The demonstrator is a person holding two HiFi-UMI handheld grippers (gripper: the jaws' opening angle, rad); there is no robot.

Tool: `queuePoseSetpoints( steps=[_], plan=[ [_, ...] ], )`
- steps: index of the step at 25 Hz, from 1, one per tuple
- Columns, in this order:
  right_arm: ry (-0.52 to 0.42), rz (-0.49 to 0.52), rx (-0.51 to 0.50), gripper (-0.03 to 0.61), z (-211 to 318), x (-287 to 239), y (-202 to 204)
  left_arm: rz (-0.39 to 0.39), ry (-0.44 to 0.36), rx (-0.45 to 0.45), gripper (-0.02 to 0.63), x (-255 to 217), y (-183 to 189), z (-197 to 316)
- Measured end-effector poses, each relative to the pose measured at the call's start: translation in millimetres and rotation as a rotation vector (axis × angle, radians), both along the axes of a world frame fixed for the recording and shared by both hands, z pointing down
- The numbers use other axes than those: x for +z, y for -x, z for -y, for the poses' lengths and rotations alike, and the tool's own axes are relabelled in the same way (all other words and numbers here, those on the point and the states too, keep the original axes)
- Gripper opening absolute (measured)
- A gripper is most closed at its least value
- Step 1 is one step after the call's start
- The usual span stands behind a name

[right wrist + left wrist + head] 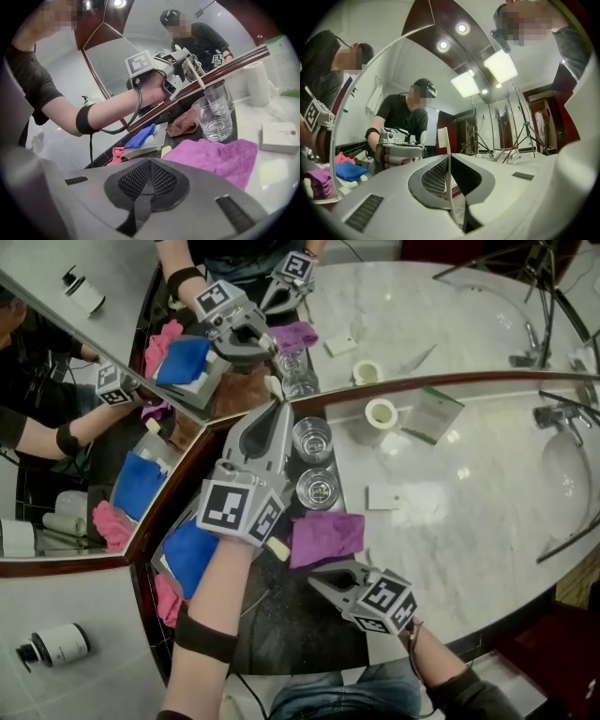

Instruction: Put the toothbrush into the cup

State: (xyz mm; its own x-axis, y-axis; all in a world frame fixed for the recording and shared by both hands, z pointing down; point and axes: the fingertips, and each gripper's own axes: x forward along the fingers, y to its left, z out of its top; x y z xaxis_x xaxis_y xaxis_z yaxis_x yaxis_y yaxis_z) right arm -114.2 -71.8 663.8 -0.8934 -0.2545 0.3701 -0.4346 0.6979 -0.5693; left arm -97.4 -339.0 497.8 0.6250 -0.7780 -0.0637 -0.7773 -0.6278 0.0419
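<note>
Clamping toothbrush point(446, 140), left gripper point(278, 412) (cup point(311, 439) seen overhead)

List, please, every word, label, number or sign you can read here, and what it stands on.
No text can be read.
Marker cubes: square patterns only, no letters.
White box: print too blurred.
Green pack: print too small.
Bottle: no print can be made out.

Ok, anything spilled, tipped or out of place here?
Nothing stands out. Both glasses stand upright, the purple cloth lies rumpled beside the nearer one, and the toothbrush is clamped in the left gripper.
</note>
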Motion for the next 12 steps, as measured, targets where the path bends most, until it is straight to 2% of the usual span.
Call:
queuePoseSetpoints(
  steps=[8, 12],
  plan=[
    [0.000, 0.002, -0.001, 0.018, 5, 3, -1, 0.024, 0.060, -0.010, 0.020, 36, 1, 3],
    [0.004, 0.003, -0.009, 0.018, 2, 5, 1, 0.100, 0.110, 0.008, 0.021, 57, 0, 0]
  ],
)
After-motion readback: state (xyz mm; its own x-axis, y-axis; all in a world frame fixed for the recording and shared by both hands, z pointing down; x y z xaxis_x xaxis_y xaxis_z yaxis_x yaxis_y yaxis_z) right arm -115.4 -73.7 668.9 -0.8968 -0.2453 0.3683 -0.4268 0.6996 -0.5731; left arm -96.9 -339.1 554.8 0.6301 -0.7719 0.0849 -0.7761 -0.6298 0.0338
